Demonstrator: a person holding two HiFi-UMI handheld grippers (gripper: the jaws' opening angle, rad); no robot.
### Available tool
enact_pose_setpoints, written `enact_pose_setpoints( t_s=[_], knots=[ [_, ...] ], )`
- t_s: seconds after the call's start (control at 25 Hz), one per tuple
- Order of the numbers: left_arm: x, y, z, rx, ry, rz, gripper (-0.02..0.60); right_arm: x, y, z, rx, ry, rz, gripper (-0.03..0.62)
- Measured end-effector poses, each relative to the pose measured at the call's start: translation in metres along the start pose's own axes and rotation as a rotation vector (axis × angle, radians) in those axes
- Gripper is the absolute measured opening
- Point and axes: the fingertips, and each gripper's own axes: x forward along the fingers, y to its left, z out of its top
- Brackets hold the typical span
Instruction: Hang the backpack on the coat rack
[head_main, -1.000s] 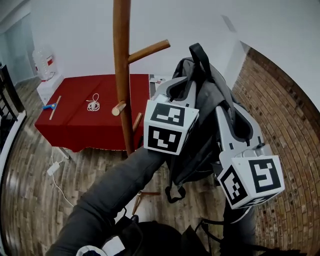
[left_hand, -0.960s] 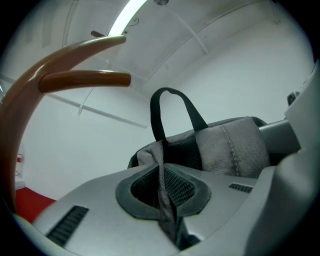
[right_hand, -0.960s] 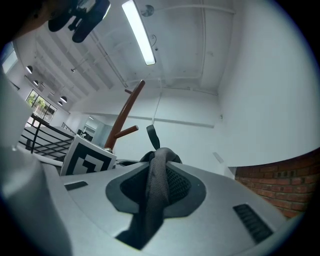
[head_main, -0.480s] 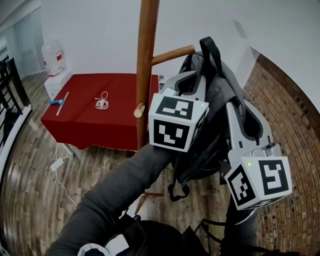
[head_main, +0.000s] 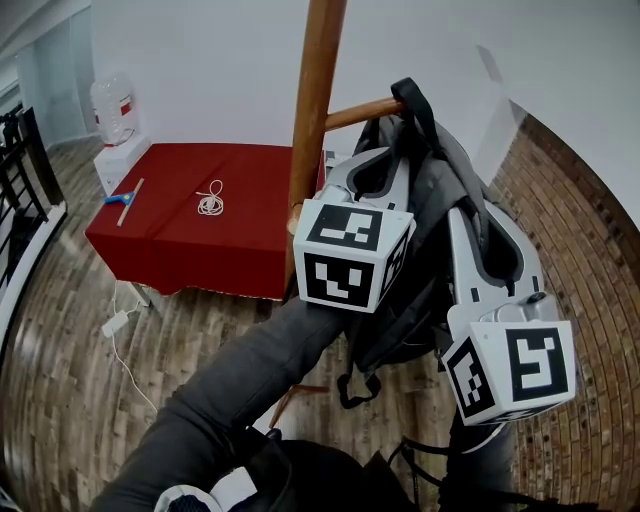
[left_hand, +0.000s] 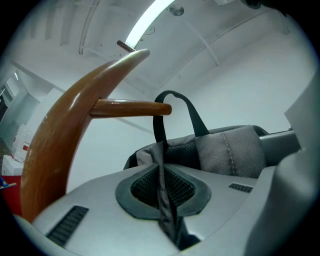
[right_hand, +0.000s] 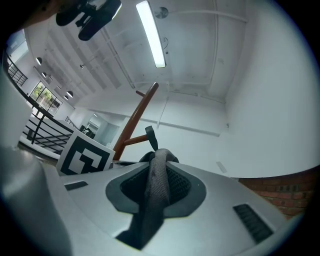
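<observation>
A grey backpack (head_main: 432, 205) hangs in the air between both grippers, to the right of the wooden coat rack pole (head_main: 318, 100). Its black top loop (head_main: 414, 100) sits right at the tip of an upper peg (head_main: 362, 113); in the left gripper view the loop (left_hand: 176, 102) meets the peg's (left_hand: 130, 107) end. I cannot tell if it is over the peg. My left gripper (head_main: 372, 168) is shut on a fold of backpack fabric (left_hand: 163, 192). My right gripper (head_main: 470, 218) is shut on a grey shoulder strap (right_hand: 152, 195).
A red-covered table (head_main: 170, 235) stands behind the rack with a white cord (head_main: 210, 199) and a blue-handled tool (head_main: 124, 200) on it. A water bottle (head_main: 112, 104) stands at the wall. A black railing (head_main: 22, 190) runs on the left. A white cable (head_main: 114, 326) lies on the wooden floor.
Both grippers have carried the backpack left and slightly up toward the pole. Its top loop, earlier apart from the upper peg, now sits at the peg's tip.
</observation>
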Motion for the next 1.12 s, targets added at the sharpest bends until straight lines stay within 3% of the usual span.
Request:
enact_pose_setpoints(
  t_s=[0.6,0.84,1.12],
  knots=[
    [-0.019,0.006,-0.016,-0.033,-0.031,0.076,0.035,-0.004,0.018,-0.009,-0.093,0.025,0.016,0.061],
    [-0.023,0.007,-0.006,-0.040,-0.072,0.092,0.037,-0.006,0.020,0.000,-0.122,-0.003,0.021,0.061],
    [-0.029,0.014,-0.029,-0.058,-0.047,0.108,0.037,-0.005,0.028,-0.020,-0.115,0.017,0.042,0.061]
  ],
)
